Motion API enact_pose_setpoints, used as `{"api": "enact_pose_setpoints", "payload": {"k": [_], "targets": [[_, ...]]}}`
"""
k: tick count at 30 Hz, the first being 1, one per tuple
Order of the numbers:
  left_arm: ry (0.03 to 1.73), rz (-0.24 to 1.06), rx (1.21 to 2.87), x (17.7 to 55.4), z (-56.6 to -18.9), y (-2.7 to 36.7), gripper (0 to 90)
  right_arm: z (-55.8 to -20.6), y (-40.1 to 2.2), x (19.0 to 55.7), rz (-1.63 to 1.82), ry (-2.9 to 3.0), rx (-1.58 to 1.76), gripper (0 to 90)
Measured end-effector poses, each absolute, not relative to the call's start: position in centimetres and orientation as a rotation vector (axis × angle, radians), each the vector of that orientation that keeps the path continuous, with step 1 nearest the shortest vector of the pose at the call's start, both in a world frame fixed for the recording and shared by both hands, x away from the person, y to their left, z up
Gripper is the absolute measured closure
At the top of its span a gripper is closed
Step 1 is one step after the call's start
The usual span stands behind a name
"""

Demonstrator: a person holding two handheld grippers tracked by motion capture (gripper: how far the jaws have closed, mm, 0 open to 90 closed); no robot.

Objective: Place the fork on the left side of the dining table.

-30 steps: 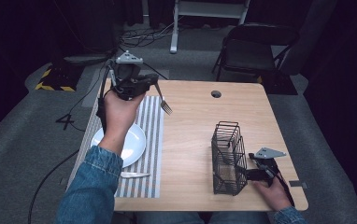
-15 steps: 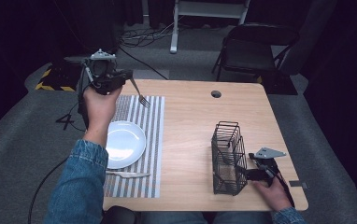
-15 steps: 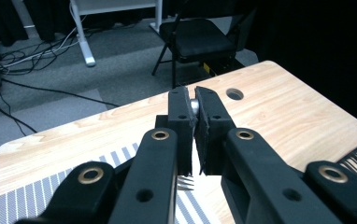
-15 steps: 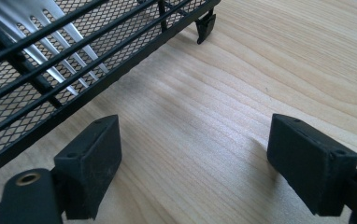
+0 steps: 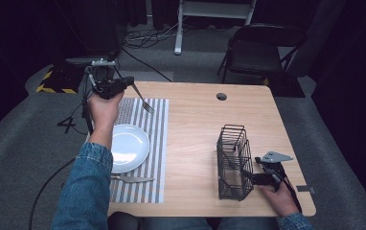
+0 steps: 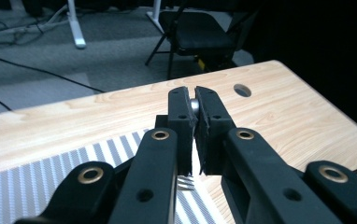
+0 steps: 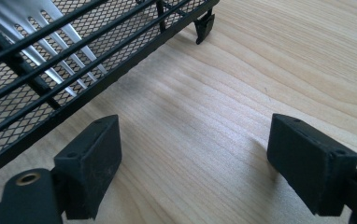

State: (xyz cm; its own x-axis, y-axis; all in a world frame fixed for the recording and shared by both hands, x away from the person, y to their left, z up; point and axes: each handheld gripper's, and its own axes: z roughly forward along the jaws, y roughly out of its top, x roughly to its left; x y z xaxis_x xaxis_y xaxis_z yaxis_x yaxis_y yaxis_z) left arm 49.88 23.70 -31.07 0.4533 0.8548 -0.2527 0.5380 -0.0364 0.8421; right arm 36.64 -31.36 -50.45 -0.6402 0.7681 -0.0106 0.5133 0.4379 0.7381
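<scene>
Steel fork (image 5: 142, 100), thin and bright, hangs tines-down from the left gripper (image 5: 123, 86), whose ribbed black jaws are pressed together on its handle above the far left of the table; in the left gripper view the tines (image 6: 185, 183) peek out below the jaws, over the placemat. The right gripper (image 7: 193, 161) rests on the wood at the near right with its blocky matte jaws spread wide and nothing between them, just beside the wire basket (image 5: 234, 163). That basket is black rod and fine mesh, tall and rectangular, standing upright; the right gripper view shows more pale fork tines (image 7: 60, 44) lying inside it behind the mesh. A striped grey-and-white placemat (image 5: 157, 143) carries a round white plate (image 5: 129, 147), glossy and shallow, with a table knife (image 5: 132, 179) lying near its front edge. The table (image 5: 195, 120) is light wood grain with a cable hole (image 5: 222, 96). Beyond it lie grey carpet, loose cables and a dark folding chair (image 5: 255, 50).
</scene>
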Motion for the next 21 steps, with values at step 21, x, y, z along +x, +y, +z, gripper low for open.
{"api": "enact_pose_setpoints", "payload": {"k": [21], "targets": [[1.361, 0.393, 1.655, 51.6, -36.0, 25.7, 85.7, -50.5, -31.3, 36.7, 1.026, 2.343, 1.1, 17.9]]}}
